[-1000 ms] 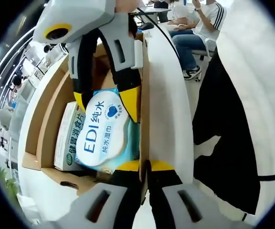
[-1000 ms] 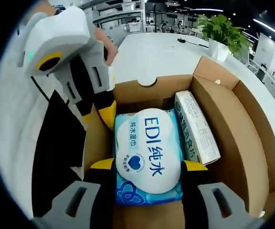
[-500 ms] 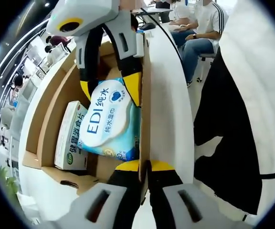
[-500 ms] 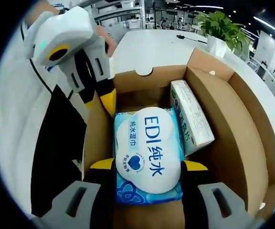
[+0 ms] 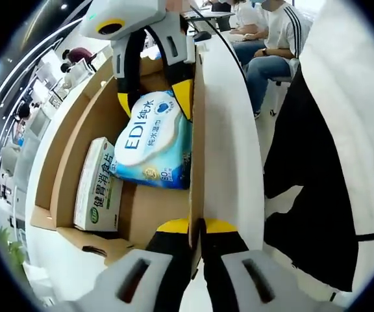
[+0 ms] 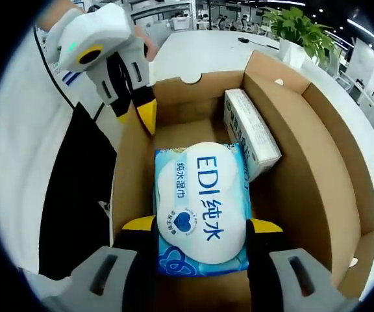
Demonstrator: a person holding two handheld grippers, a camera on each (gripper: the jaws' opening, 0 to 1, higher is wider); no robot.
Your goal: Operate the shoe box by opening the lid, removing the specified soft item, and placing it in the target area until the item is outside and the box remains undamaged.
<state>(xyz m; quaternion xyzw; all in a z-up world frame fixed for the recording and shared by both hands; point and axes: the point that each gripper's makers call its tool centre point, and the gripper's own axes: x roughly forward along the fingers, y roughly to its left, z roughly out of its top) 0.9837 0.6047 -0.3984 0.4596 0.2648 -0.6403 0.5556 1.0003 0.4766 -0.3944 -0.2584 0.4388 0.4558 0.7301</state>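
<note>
Lifted since the earlier frames, the pack of wipes (image 5: 153, 140) now hangs clear of the floor of the shoe box (image 5: 70, 140) in the left gripper view, where a second ago it lay low beside the carton. The right gripper (image 5: 154, 97) reaches in from the top of this view, its two yellow-tipped jaws spread to the pack's width and pressed against its sides. The left gripper (image 5: 197, 226) has its own jaws closed together on the upright edge of the box wall. One white and green carton (image 5: 98, 185) lies along the far wall; its small print is hard to read. One seated person (image 5: 268, 45) is cut off at the top edge.

From the right gripper view, the box floor has dropped further away than before. The right gripper (image 6: 202, 226) clamps the one pack of wipes (image 6: 202, 205), whose lower end is cut off behind the jaws. The left gripper (image 6: 147, 116) grips the box rim at upper left; the wall hides part of its tips. The carton (image 6: 250, 133) leans against the right wall of the box (image 6: 317, 175). One potted plant (image 6: 300, 32) stands on the table (image 6: 200, 55) beyond.
</note>
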